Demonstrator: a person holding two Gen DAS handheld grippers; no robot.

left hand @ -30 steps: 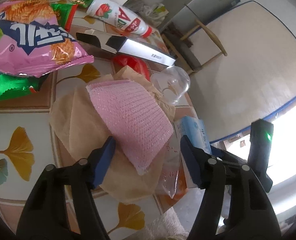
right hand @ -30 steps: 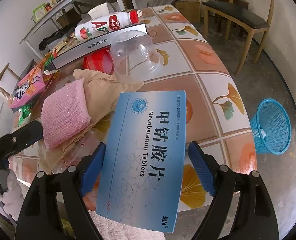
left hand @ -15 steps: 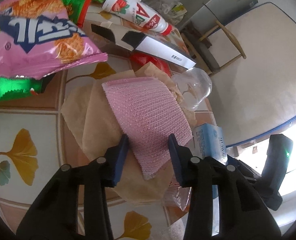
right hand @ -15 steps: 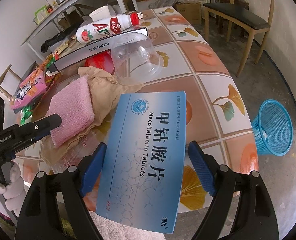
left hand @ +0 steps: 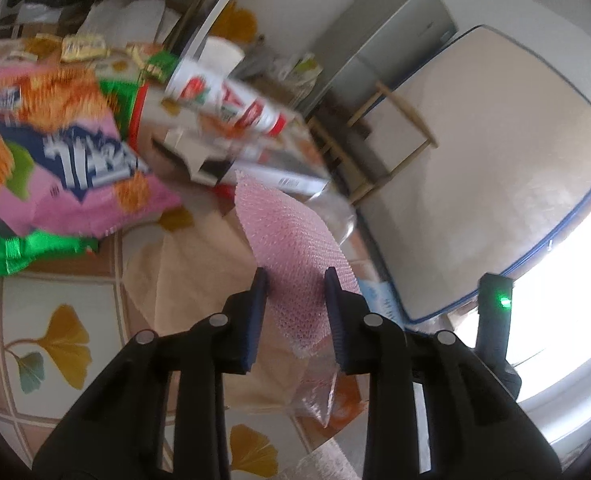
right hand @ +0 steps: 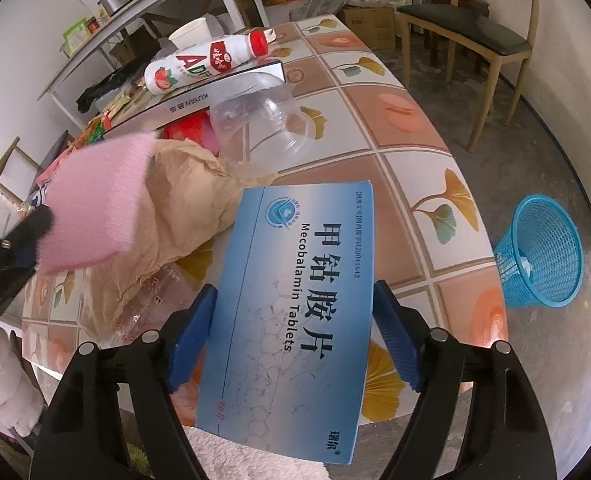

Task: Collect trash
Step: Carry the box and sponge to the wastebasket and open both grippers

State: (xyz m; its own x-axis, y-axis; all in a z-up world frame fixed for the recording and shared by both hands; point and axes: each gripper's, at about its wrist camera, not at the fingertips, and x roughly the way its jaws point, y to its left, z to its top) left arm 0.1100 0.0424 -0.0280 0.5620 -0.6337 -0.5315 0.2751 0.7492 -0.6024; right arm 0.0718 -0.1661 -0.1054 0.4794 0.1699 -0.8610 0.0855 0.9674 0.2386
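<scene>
My left gripper (left hand: pixel 295 280) is shut on a pink bubble-wrap pad (left hand: pixel 291 240) and holds it tilted up above the crumpled brown paper (left hand: pixel 199 268). The pad also shows in the right wrist view (right hand: pixel 95 208), lifted off the paper (right hand: pixel 183 200). My right gripper (right hand: pixel 293 300) is shut on a blue Mecobalamin tablet box (right hand: pixel 295 300) and holds it over the table's near edge. A blue mesh waste basket (right hand: pixel 543 252) stands on the floor to the right of the table.
The tiled table (right hand: pixel 375 120) carries a clear plastic cup (right hand: pixel 263 120) on its side, a strawberry drink bottle (right hand: pixel 203 60), a long grey box (right hand: pixel 199 104), a red lid (right hand: pixel 187 132) and snack bags (left hand: pixel 63 160). A wooden chair (right hand: pixel 467 28) stands behind.
My left gripper closed on the pink pad and raised it off the brown paper. The right gripper still holds the blue box, almost unmoved.
</scene>
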